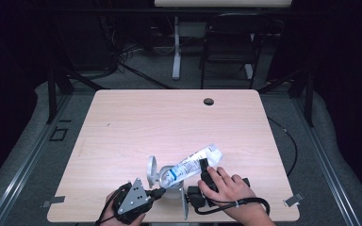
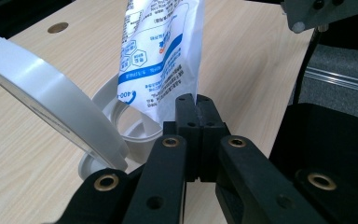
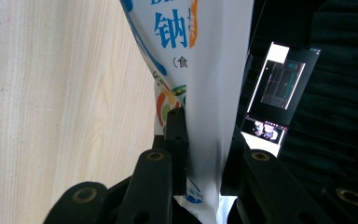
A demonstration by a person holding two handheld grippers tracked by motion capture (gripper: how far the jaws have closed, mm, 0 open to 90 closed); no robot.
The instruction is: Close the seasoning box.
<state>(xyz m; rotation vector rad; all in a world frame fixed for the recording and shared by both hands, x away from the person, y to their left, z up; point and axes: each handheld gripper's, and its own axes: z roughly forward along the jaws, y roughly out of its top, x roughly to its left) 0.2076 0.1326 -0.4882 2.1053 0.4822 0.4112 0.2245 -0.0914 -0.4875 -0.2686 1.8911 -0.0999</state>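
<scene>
We held a white pouch (image 1: 194, 164) with blue print tilted over a white container (image 1: 167, 178) near the front edge of the table (image 1: 136, 122), its lower end dipping into the container's mouth. The container's round lid (image 1: 151, 169) stood hinged open on its left side. Our right claw (image 1: 202, 165) gripped the pouch across its middle, the jaws pressing the white film from both sides in the right gripper view. Our left claw (image 1: 159, 192) sat fully closed just beside the container, its pads (image 2: 196, 122) meeting with nothing visible between them; the pouch's lower edge hung right behind their tips.

The table was pale wood grain, with a dark cable hole (image 1: 209, 101) near its far edge. Grey carpet lay around it, and beyond stood a black chair (image 1: 231, 44) and a white table leg (image 1: 176, 47) amid cables in a dark room.
</scene>
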